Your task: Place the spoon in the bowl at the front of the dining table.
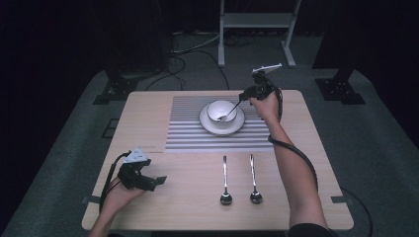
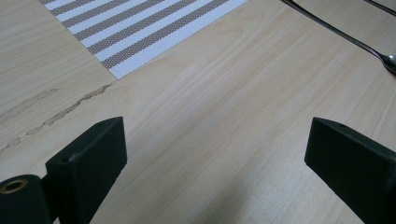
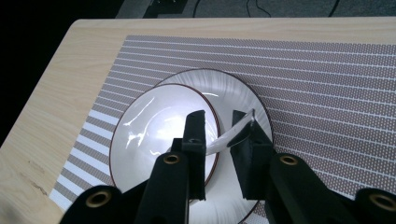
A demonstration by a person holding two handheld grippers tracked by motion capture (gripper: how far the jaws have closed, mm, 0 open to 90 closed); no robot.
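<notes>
A white bowl [image 1: 221,110] stands on a white saucer [image 1: 222,129] on the striped placemat [image 1: 188,133]. A metal spoon [image 1: 230,112] lies in the bowl, its handle slanting up to my right gripper [image 1: 243,97] at the bowl's right rim. In the right gripper view, the handle [image 3: 231,135] crosses the gap of my right gripper [image 3: 219,116] and leans on the right jaw. The jaws stand apart and do not pinch it. My left gripper [image 1: 155,181] rests low at the table's front left. It is wide open over bare wood [image 2: 215,135].
Two more spoons [image 1: 225,177] [image 1: 253,175] lie side by side in front of the placemat, bowls toward the person. One of them [image 2: 336,32] shows in the left gripper view beyond the placemat corner [image 2: 140,28]. A white frame [image 1: 257,22] stands on the floor behind the table.
</notes>
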